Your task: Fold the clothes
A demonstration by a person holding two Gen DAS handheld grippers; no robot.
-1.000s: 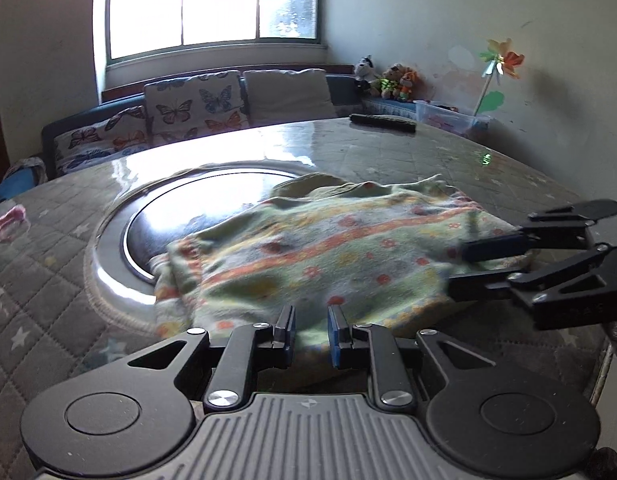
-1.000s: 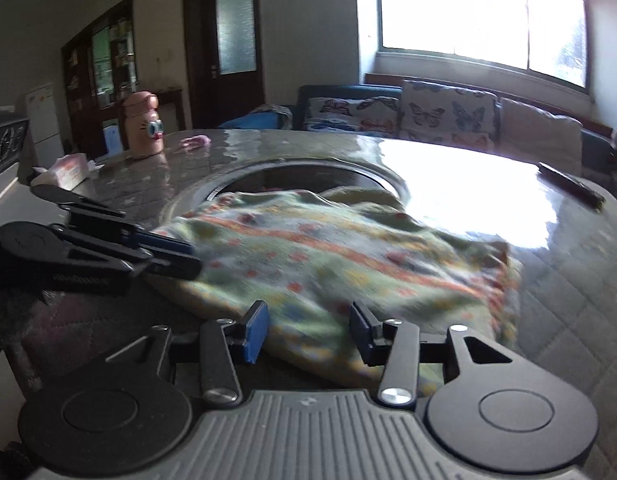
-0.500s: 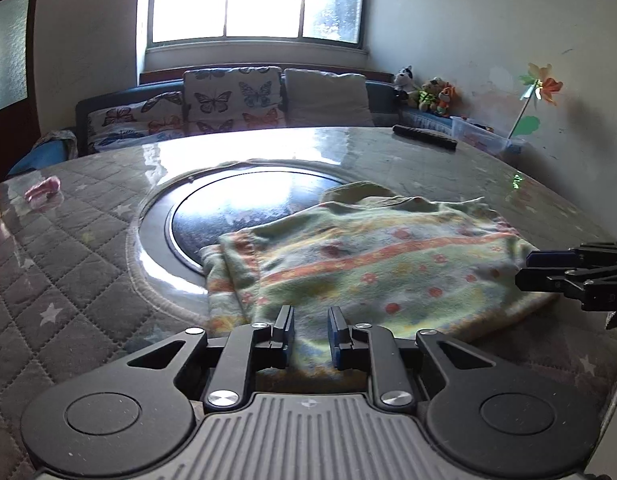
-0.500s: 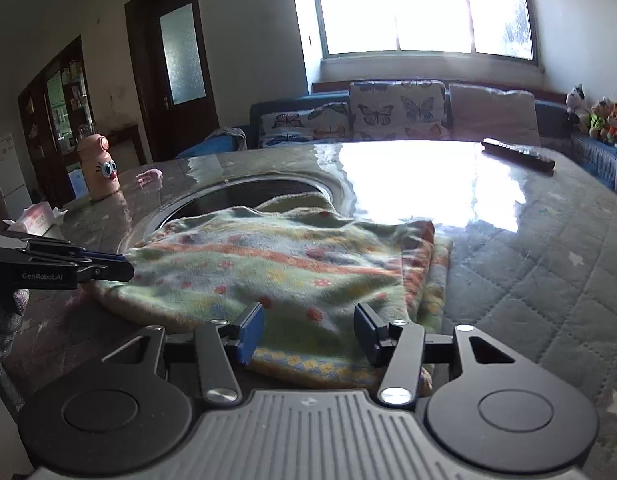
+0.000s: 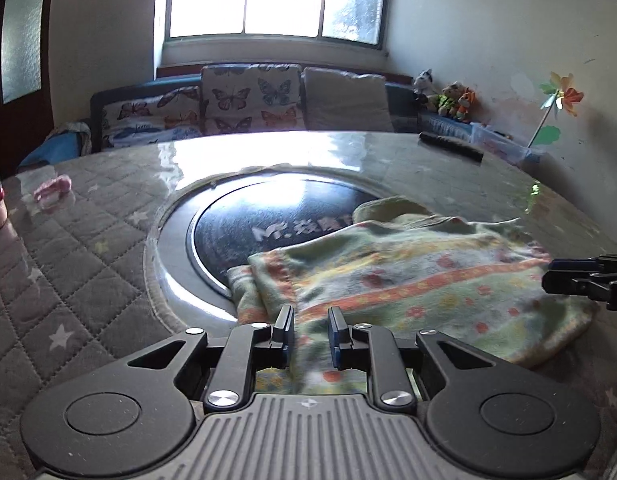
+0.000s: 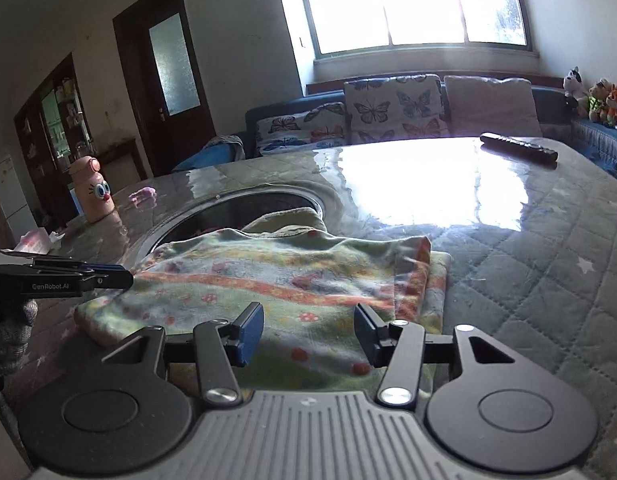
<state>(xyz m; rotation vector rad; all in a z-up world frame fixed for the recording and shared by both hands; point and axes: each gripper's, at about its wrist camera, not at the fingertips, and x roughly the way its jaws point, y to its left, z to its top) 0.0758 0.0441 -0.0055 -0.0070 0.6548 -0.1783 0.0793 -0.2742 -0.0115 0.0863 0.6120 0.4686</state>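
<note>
Right now my left gripper (image 5: 310,334) sits low over the near edge of the folded garment (image 5: 420,284), its two fingers held a narrow gap apart, with a strip of the cloth showing between the blue pads (image 5: 336,338); whether they touch the fabric I cannot tell. My right gripper (image 6: 309,332) hangs over the same edge from the other side, its fingers spread wide and nothing between them but the cloth lying below. The garment, a soft green piece with orange bands and small red flowers (image 6: 292,280), lies folded on the round table (image 5: 84,264), partly on the quilted cover and partly over the rim of the dark glass disc (image 5: 276,224) set in the middle. A doubled edge with an orange border shows at one end of it (image 6: 416,280). From the left wrist I see my right gripper's tips at the far right, just beside the cloth's end; from the right wrist my left gripper comes in from the left, close to the cloth's corner. Farther off on the table are a dark remote (image 6: 518,148), a pink bottle with cartoon eyes (image 6: 93,190) and a small pink object (image 5: 52,189).
</note>
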